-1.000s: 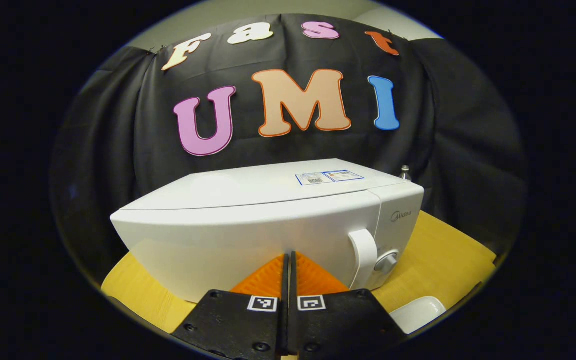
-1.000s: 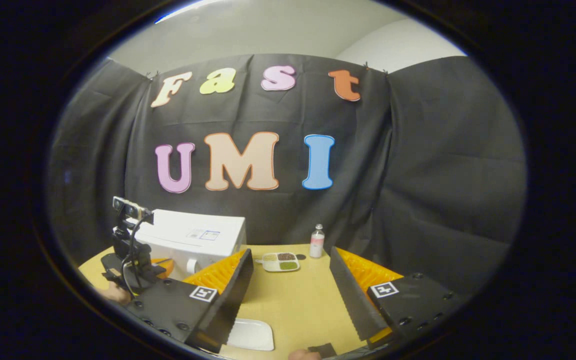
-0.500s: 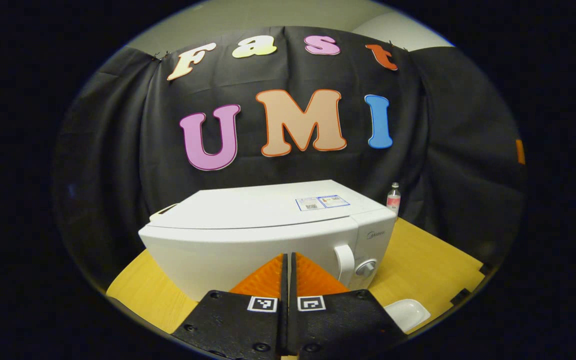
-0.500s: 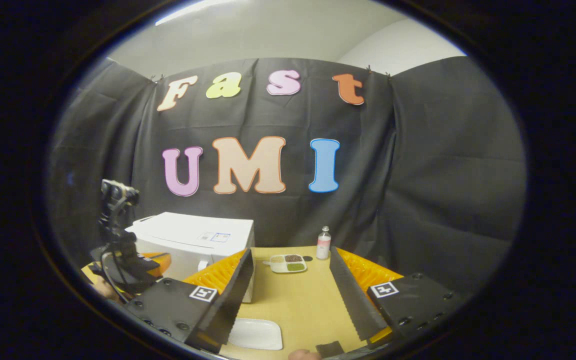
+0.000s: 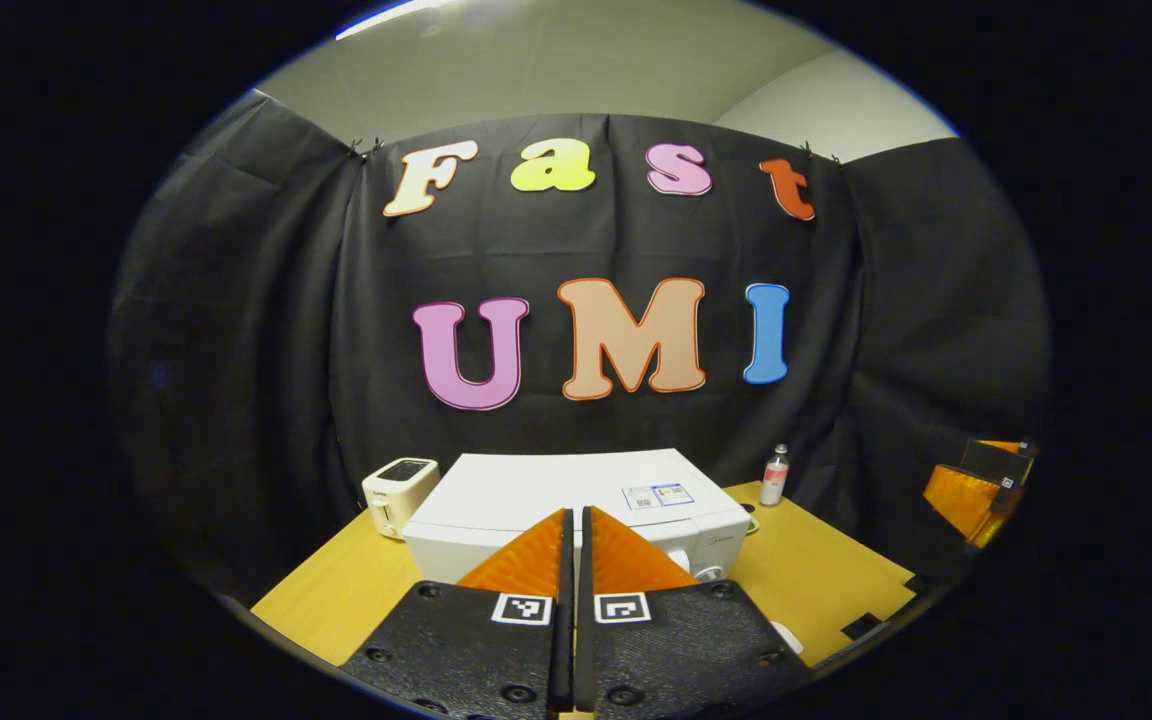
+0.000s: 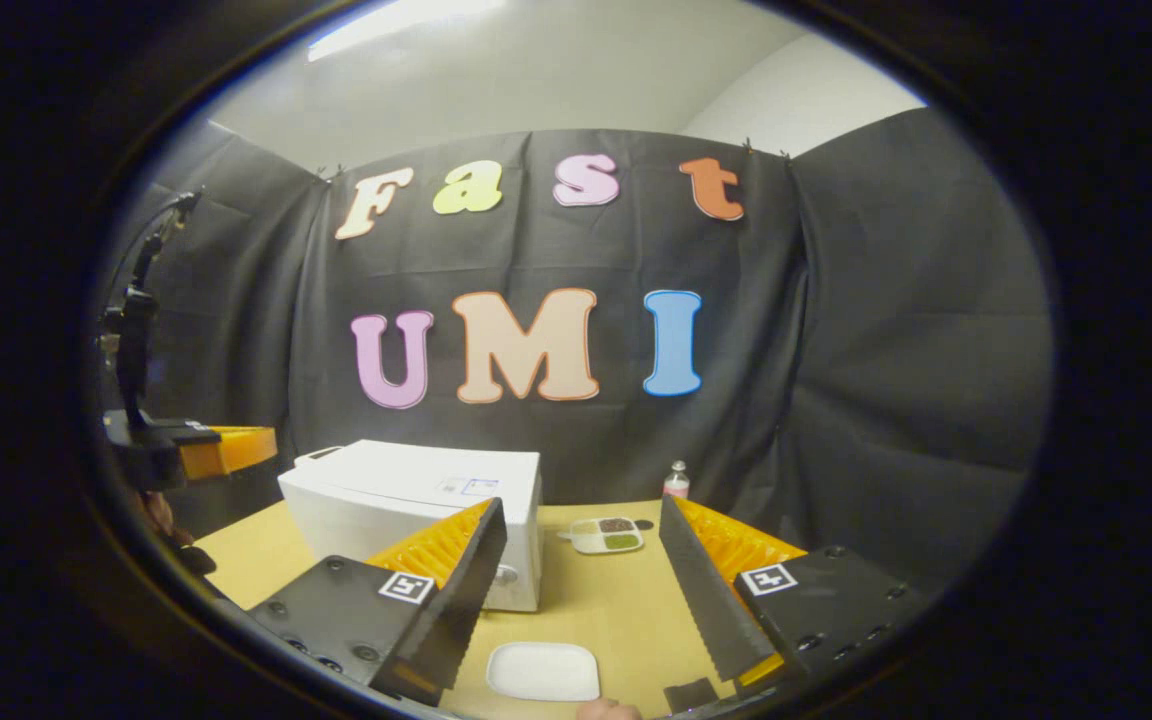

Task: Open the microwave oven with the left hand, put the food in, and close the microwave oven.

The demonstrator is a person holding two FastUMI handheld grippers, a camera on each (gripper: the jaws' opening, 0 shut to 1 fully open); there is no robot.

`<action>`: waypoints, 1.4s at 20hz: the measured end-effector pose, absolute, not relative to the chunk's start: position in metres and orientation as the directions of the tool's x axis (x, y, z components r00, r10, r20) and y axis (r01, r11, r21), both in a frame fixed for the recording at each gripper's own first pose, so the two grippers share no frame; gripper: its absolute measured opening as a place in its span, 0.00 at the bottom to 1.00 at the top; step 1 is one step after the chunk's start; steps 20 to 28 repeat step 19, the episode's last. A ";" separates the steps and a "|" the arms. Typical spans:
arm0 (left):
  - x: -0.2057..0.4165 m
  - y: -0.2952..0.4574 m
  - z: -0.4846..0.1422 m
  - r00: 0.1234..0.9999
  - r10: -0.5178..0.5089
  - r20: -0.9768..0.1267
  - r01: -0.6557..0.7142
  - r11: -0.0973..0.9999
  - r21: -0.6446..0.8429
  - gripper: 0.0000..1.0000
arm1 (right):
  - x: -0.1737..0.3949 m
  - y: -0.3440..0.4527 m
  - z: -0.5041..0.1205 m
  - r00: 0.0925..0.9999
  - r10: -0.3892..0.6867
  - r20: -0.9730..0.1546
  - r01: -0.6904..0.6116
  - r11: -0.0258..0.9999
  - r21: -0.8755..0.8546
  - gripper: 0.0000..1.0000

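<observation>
A staged recording booth: black cloth wall (image 6: 866,330), wooden table (image 6: 596,600).

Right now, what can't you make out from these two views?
- Microwave door front, left gripper view: the left gripper, fingers together, covers it. Shut or ajar, cannot tell.
- Microwave handle, right gripper view: behind the right gripper's open near finger.
- Food tray, right gripper view: too small to name the contents.
- White plate: lower rim near the picture's edge.
- Bottle: label too small.

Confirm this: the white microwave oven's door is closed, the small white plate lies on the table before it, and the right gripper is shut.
Wrong on the gripper. In the right gripper view the right gripper is open, fingers wide apart. The white microwave oven is closed; the small white plate lies before it.
</observation>
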State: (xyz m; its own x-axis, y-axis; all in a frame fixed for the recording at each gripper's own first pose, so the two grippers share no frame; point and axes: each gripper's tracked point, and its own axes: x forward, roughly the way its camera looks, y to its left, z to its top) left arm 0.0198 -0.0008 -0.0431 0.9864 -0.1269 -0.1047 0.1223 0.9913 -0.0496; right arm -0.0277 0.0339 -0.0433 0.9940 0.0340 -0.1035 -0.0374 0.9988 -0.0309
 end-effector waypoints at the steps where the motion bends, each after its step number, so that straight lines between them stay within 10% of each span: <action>1: 0.008 -0.006 -0.042 0.980 -0.161 -0.118 0.155 0.986 -0.058 0.01 | -0.031 0.037 -0.043 0.994 0.040 -0.098 -0.044 0.999 -0.030 0.87; 4: -0.012 -0.008 -0.047 0.976 -0.179 -0.125 0.174 0.984 -0.050 1.00 | -0.040 0.047 -0.037 0.994 0.062 -0.088 -0.064 0.998 -0.019 0.87; 28: -0.067 0.014 -0.025 0.990 -0.117 -0.077 0.110 0.990 -0.088 0.95 | -0.071 0.067 -0.015 0.992 0.122 -0.042 -0.123 0.992 -0.010 0.87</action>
